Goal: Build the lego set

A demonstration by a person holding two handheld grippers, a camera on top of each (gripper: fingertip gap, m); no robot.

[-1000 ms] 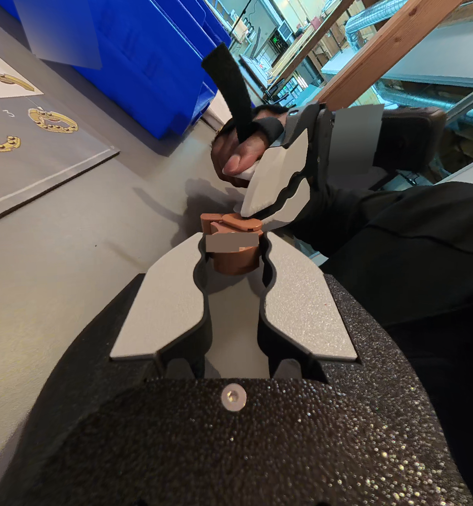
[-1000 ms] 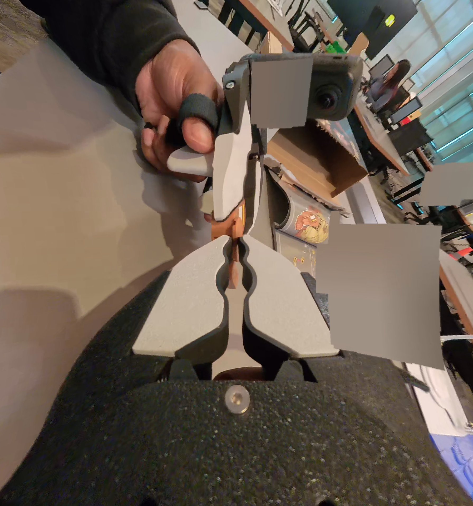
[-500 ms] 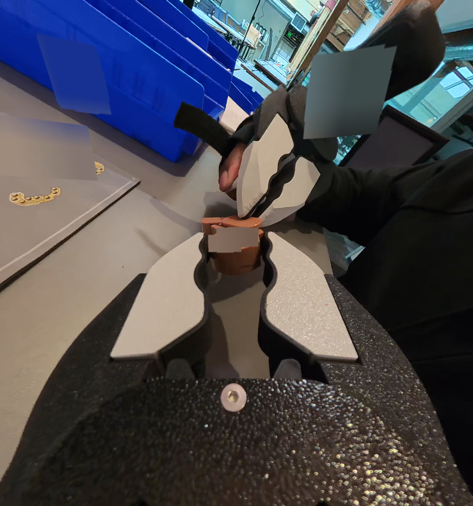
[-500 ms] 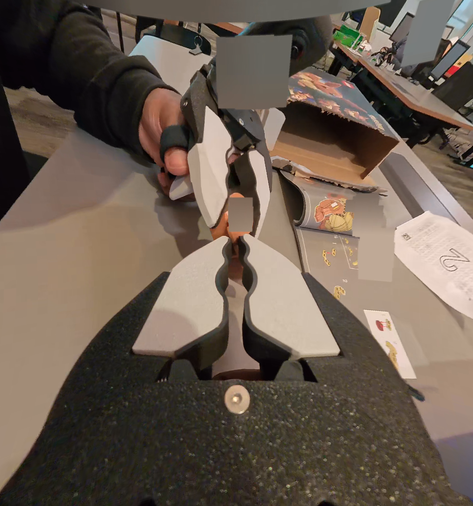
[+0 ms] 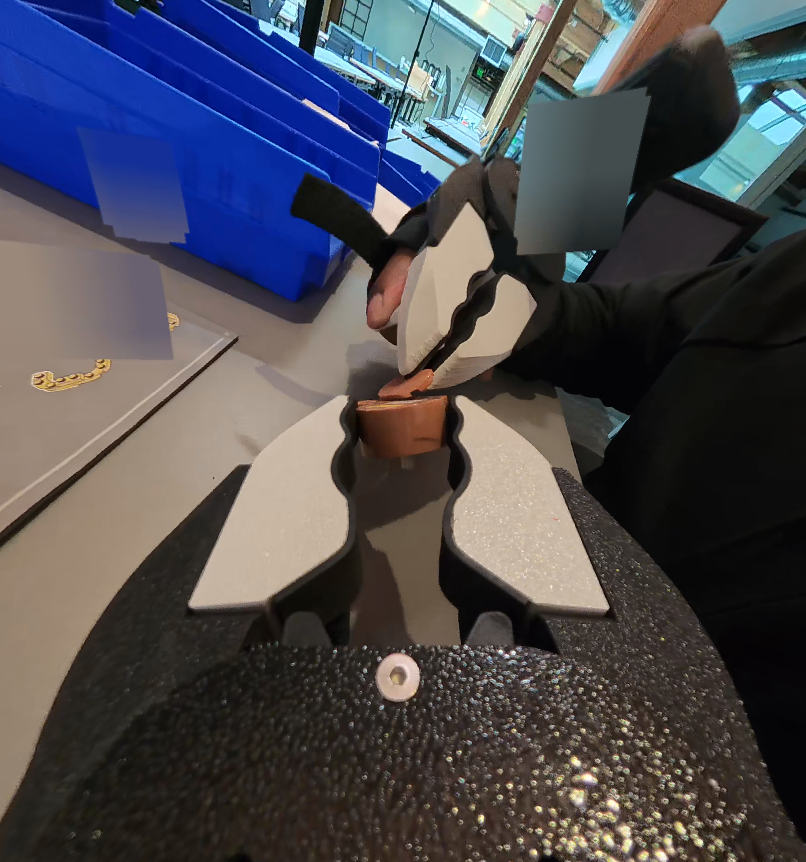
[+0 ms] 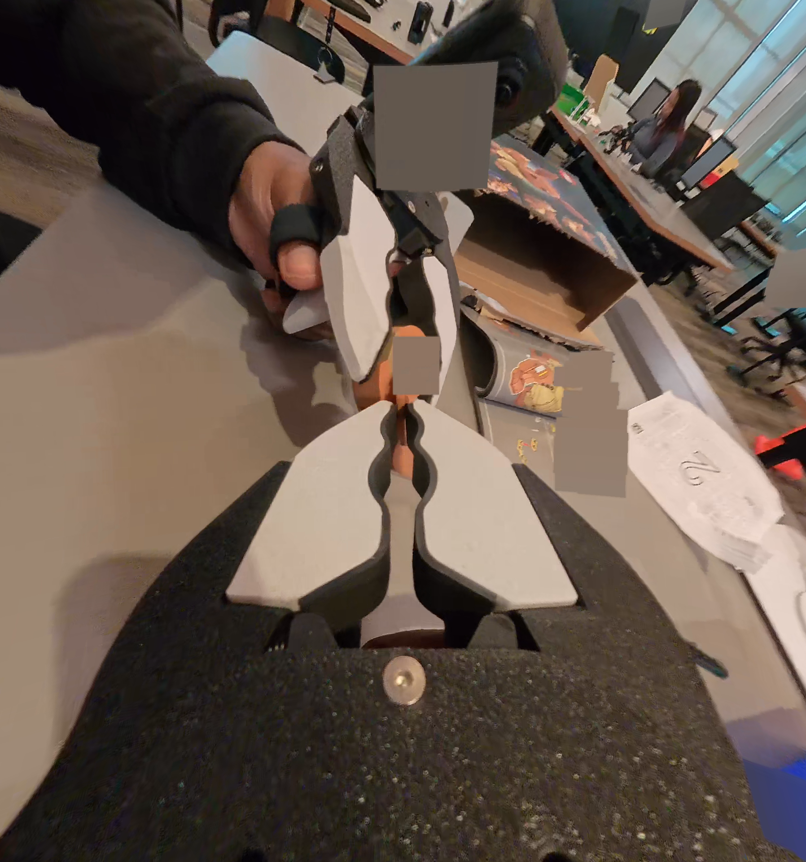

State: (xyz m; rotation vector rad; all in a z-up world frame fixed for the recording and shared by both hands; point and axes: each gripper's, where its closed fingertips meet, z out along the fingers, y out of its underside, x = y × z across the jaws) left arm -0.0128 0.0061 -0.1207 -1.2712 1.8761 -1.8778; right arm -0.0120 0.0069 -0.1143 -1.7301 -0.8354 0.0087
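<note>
My left gripper [image 5: 401,420] is clamping a brown tub [image 5: 401,431] over the grey table [image 5: 112,536]. At the tub's 12 o'clock, my right gripper [image 6: 403,410] is pinching a thin brown lid [image 5: 406,385], just above its rim.

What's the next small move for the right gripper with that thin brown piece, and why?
Probably ease the right gripper down a touch: its thin brown flat piece hovers tilted just above the brown round block clamped in the left gripper, not yet seated flat.
</note>
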